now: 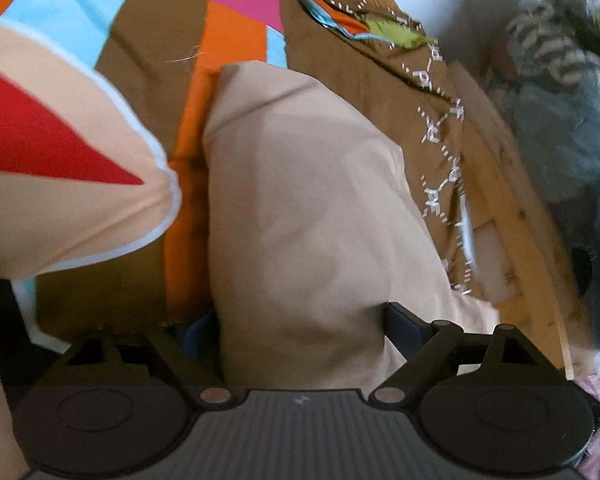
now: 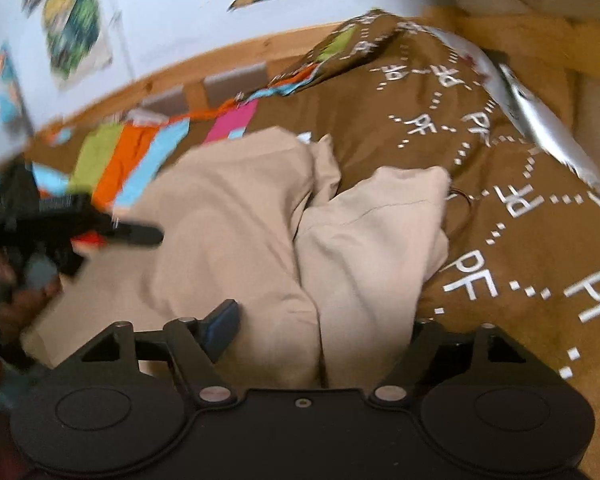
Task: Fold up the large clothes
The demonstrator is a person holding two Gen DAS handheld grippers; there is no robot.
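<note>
Both claws gripped the beige garment (image 2: 236,216): the left claw (image 1: 300,320) and the right claw (image 2: 320,328) were each clamped on a bunched fold. It lay on the brown bedspread (image 2: 500,200), trailing toward twelve o'clock. Judged mid-fold; next, carry the edges over evenly.

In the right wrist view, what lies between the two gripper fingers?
Beige trousers fill the gap of the right gripper, bunched there; seen in the right wrist view.
</note>
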